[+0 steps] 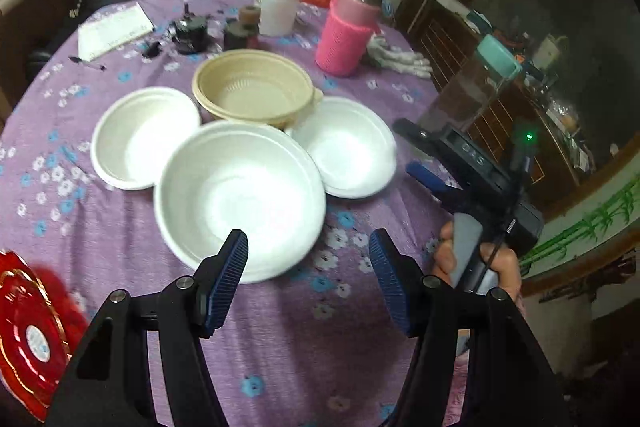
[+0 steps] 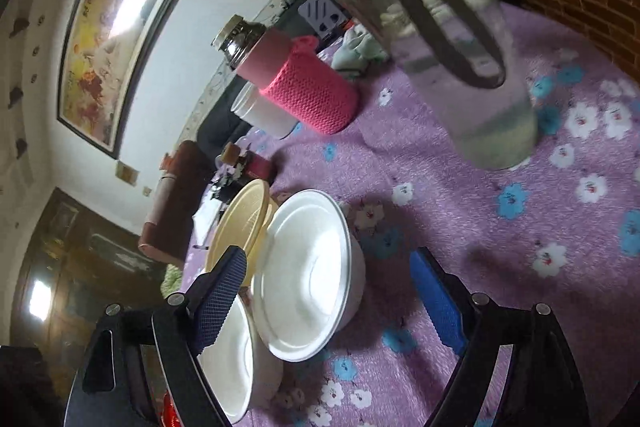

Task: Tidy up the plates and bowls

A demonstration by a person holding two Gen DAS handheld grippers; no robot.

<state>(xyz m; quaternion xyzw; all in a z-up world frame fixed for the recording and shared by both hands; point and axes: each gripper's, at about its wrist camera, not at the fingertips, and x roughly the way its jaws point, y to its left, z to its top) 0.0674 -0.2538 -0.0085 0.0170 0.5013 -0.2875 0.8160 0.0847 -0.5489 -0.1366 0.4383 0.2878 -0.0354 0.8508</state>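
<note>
Three white bowls sit on the purple flowered tablecloth (image 1: 120,239): a near one (image 1: 240,199), a left one (image 1: 144,137) and a right one (image 1: 346,147). A beige bowl (image 1: 254,91) stands behind them. My left gripper (image 1: 308,247) is open and empty, just above the near bowl's front rim. My right gripper (image 1: 416,151) is open, to the right of the right bowl. In the right wrist view my right gripper (image 2: 328,267) is open over the right white bowl (image 2: 308,275), with the beige bowl (image 2: 240,219) and the near white bowl (image 2: 228,359) beyond.
A red plate (image 1: 32,331) lies at the table's left front edge. A pink-sleeved flask (image 1: 346,31), white jar (image 1: 278,5), dark small items (image 1: 192,31), notepad (image 1: 112,31) and gloves (image 1: 396,59) stand at the back. A clear bottle (image 2: 452,27) stands near the right gripper.
</note>
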